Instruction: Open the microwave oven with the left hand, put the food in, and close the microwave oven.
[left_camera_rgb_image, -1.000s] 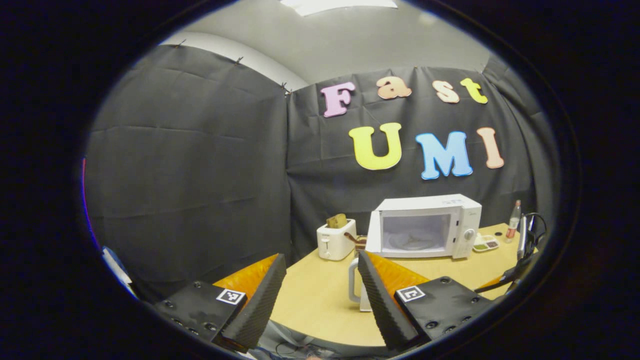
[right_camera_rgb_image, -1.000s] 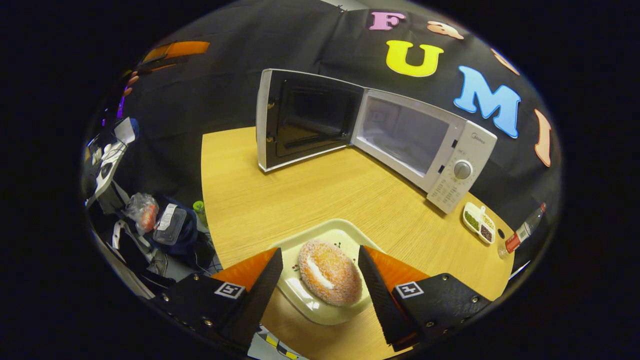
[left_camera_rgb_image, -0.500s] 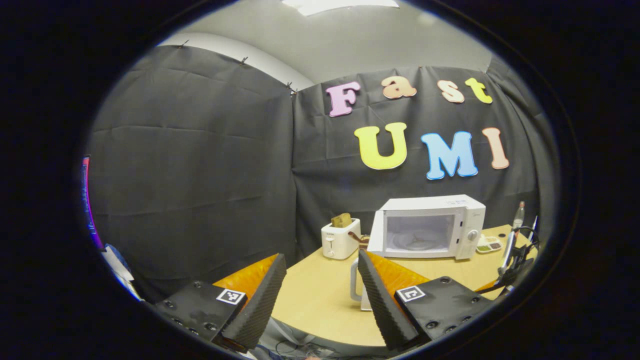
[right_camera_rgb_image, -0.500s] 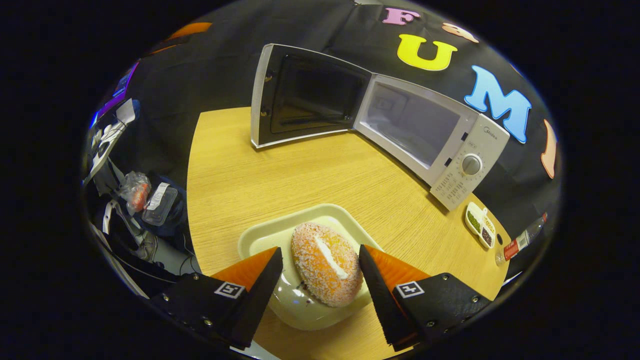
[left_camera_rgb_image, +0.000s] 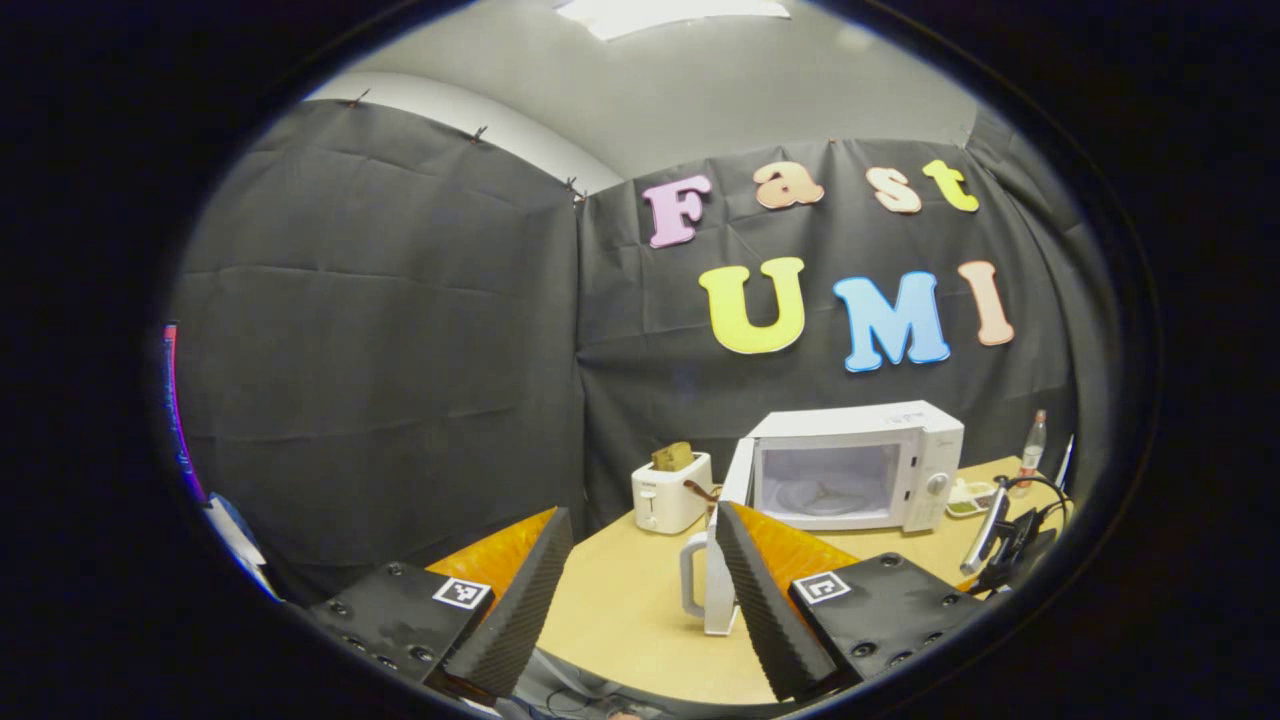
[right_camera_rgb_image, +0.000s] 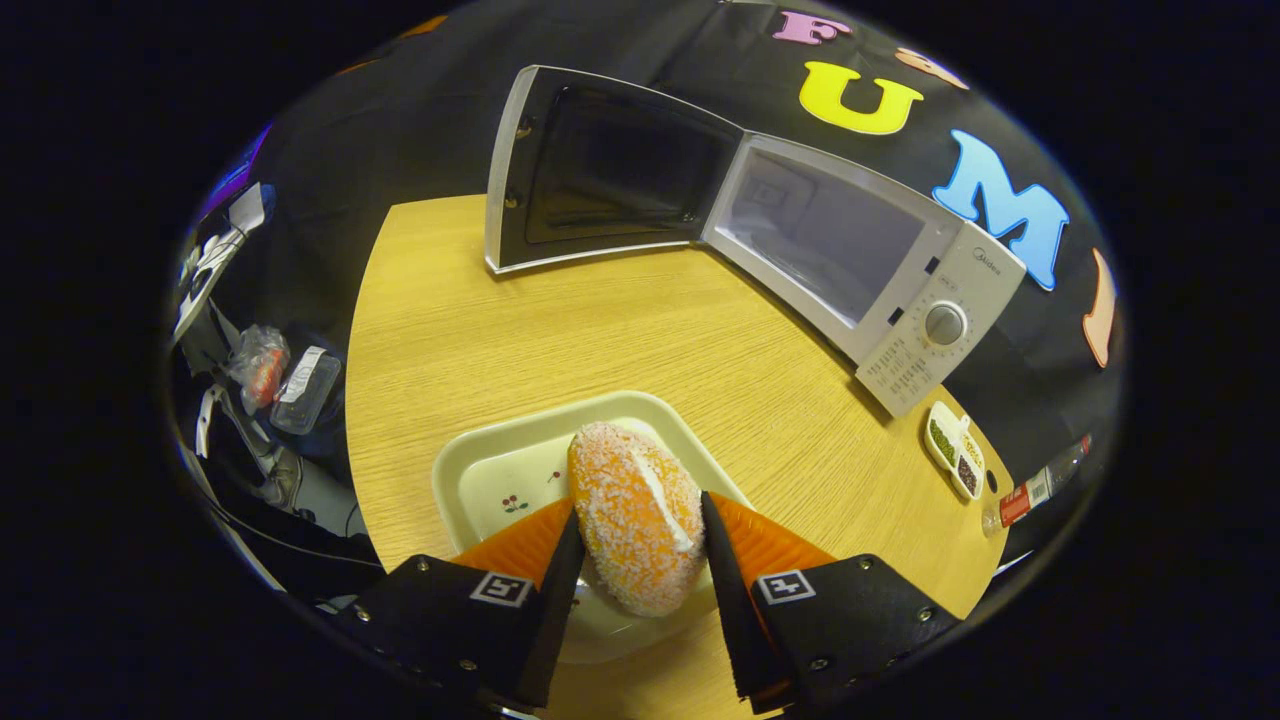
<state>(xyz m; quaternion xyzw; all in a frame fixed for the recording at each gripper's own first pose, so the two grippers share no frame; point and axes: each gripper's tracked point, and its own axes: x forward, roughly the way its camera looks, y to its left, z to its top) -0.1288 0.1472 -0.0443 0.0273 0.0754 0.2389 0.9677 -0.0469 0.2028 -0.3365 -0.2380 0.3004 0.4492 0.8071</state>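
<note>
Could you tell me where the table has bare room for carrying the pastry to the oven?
The broad strip of light wooden table between the cream square tray and the open white microwave lies bare. It is crowded on the tray, where the right claw closes around the sugared orange pastry.

Bare table (right_camera_rgb_image: 600, 340) is lying open between you and the microwave (right_camera_rgb_image: 900, 270), whose door (right_camera_rgb_image: 600, 170) is standing wide, leaving the cavity mouth free. A condiment dish (right_camera_rgb_image: 955, 455) and bottle (right_camera_rgb_image: 1035, 485) are crowding the right edge.
</note>
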